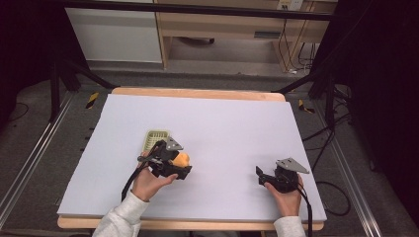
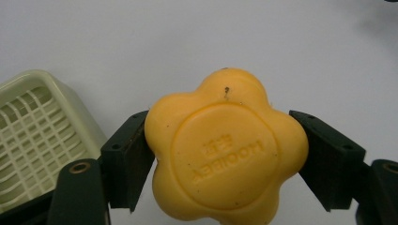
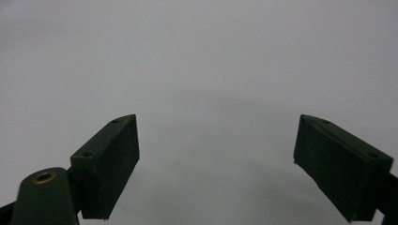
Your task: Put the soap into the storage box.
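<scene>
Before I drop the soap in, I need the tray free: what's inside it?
The tray shows a bare grid floor, nothing lying on it. Its near part is hidden behind the left gripper, which holds the soap.

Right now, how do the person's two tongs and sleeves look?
Both tongs, left and right, are black, each with two flat block-shaped jaws showing small screw holes. A grey three-cornered plate sits on top of each, and a black cable trails from each toward the person. A brass-coloured ring marks the frame. The sleeves are light grey.

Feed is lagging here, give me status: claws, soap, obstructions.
Left claw shut on yellow flower-shaped soap. Right claw open, empty, over bare table. Green soap dish beside soap, nothing blocking.
</scene>
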A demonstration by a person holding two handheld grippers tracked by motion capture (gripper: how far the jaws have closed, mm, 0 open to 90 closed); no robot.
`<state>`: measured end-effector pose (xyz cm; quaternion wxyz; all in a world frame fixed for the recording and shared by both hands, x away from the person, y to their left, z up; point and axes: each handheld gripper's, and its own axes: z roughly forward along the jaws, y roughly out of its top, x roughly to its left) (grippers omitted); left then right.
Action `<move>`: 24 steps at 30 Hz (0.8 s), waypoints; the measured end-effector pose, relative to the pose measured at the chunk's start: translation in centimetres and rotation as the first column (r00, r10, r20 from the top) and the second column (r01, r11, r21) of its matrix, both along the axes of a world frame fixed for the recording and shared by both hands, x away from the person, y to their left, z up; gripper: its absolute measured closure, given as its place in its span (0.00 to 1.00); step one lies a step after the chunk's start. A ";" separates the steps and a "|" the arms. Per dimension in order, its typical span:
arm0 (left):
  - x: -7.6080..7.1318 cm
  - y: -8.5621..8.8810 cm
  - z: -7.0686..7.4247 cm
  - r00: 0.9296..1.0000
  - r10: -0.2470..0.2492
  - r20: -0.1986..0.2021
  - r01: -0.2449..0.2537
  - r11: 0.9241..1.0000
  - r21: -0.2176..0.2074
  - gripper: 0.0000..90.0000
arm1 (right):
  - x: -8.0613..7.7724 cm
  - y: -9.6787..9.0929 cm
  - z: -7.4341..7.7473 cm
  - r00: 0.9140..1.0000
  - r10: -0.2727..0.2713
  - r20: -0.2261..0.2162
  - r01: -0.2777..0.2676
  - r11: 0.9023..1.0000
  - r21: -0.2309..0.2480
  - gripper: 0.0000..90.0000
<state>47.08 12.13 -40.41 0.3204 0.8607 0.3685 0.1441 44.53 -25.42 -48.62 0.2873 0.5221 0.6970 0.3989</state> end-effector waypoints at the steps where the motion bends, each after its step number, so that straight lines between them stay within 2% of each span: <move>1: 0.1 0.2 0.1 1.000 0.005 -0.001 -0.005 1.000 -0.003 0.28 | 0.0 0.0 0.0 1.000 0.000 -0.001 0.000 1.000 0.001 0.16; 3: 0.3 0.7 0.3 1.000 0.012 0.004 -0.012 1.000 0.007 0.28 | 0.0 0.0 0.0 1.000 0.000 0.000 0.000 1.000 0.000 0.17; 16: 1.5 2.9 1.4 0.997 0.080 0.017 -0.080 0.997 -0.004 0.28 | 0.0 0.1 0.0 1.000 0.003 -0.009 -0.003 1.000 0.004 0.16; 24: 2.5 4.4 1.8 0.992 0.126 0.016 -0.126 0.992 -0.011 0.28 | 0.0 0.0 0.0 1.000 0.005 -0.011 -0.005 1.000 0.010 0.15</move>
